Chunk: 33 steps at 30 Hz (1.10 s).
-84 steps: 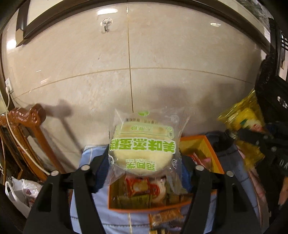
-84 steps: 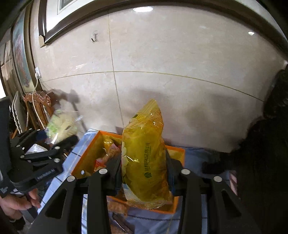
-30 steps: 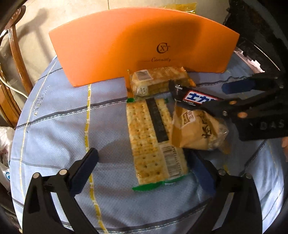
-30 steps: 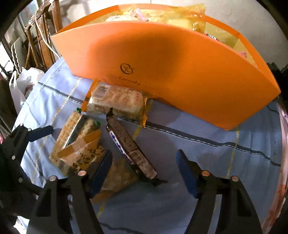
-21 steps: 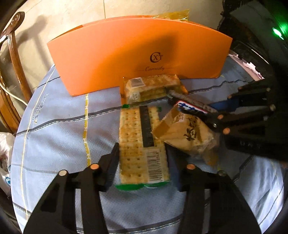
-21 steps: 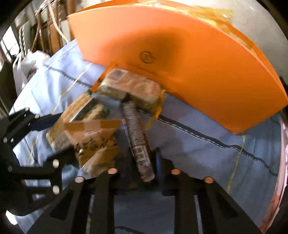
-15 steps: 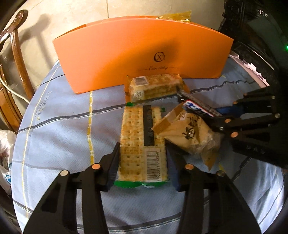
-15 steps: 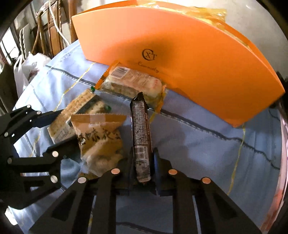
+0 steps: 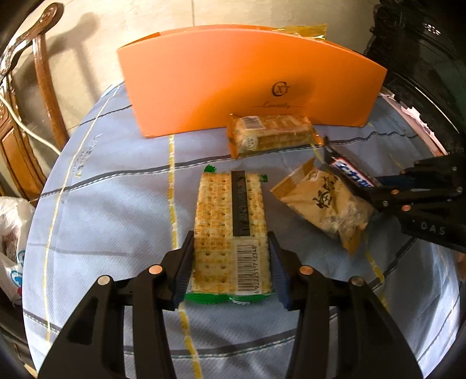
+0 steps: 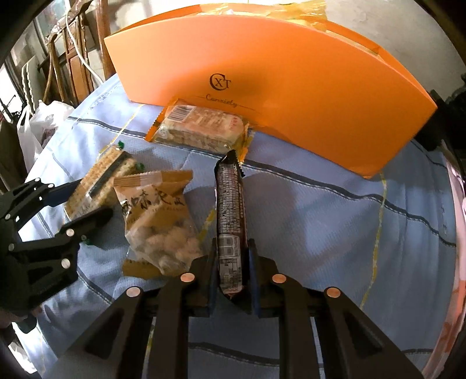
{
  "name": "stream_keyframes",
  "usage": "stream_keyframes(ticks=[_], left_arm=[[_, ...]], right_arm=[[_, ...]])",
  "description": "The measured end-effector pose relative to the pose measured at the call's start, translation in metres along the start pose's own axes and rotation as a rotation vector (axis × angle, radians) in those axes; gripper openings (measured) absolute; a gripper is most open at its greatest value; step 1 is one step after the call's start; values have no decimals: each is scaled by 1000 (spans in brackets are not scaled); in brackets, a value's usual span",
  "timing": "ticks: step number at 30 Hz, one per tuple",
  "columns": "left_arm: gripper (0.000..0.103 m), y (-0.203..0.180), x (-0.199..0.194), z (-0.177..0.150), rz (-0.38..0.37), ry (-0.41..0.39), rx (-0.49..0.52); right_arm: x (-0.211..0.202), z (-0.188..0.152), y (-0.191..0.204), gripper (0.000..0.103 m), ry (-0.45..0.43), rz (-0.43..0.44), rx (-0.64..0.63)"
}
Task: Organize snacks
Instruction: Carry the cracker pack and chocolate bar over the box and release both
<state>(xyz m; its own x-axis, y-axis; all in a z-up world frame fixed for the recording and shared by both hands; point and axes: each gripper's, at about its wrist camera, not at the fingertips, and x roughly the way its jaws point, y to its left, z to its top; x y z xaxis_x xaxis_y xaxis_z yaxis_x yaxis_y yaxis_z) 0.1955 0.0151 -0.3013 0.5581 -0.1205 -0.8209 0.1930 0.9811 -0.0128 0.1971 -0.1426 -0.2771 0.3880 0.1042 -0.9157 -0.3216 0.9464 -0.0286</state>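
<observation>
Down low over a blue checked tablecloth (image 9: 110, 204), both tools busy. Left gripper (image 9: 230, 256) clamped on the near end of a flat cracker pack (image 9: 230, 224), blue pads (image 9: 182, 265) pressed against its two long sides, barcode facing up, green wrapper edge poking out toward the camera; pack lying lengthwise, pointing toward the box. Right gripper (image 10: 233, 259) squeezed tight on the near end of a dark chocolate bar (image 10: 230, 215), held on edge between the fingers, far tip close to the wafer pack by the box; from the left wrist view, seen entering from the right with the bar's blue-and-white label showing (image 9: 352, 175). Between the two held items, a tan snack pouch (image 10: 157, 215) with black Chinese characters, lying loose on the cloth, just beside the chocolate bar and touching or overlapping a corner of the cracker pack in the right wrist view. Farther back, an orange-wrapped wafer pack (image 9: 271, 134) resting flat against the foot of a tall orange box (image 9: 233, 78) printed with a "CXT" logo. Yellow snack bags (image 10: 303, 11) peeking over the box's top edge. Off to the left, a wooden chair (image 9: 43, 75), a white cable (image 9: 26, 128) and a white plastic bag (image 10: 43, 119) beyond the table edge.
</observation>
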Motion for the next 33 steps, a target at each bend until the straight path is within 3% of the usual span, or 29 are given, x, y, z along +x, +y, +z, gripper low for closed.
stream_keyframes(ticks=[11, 21, 28, 33], left_arm=[[46, 20, -19, -7, 7, -5, -42], [46, 31, -59, -3, -38, -51, -96], [46, 41, -82, -4, -49, -64, -108], [46, 40, -100, 14, -59, -98, -98]], right_arm=[[-25, -23, -5, 17, -31, 3, 64], [-76, -45, -3, 17, -127, 57, 150], [-109, -46, -6, 17, -182, 90, 198], [-139, -36, -7, 17, -241, 103, 199]])
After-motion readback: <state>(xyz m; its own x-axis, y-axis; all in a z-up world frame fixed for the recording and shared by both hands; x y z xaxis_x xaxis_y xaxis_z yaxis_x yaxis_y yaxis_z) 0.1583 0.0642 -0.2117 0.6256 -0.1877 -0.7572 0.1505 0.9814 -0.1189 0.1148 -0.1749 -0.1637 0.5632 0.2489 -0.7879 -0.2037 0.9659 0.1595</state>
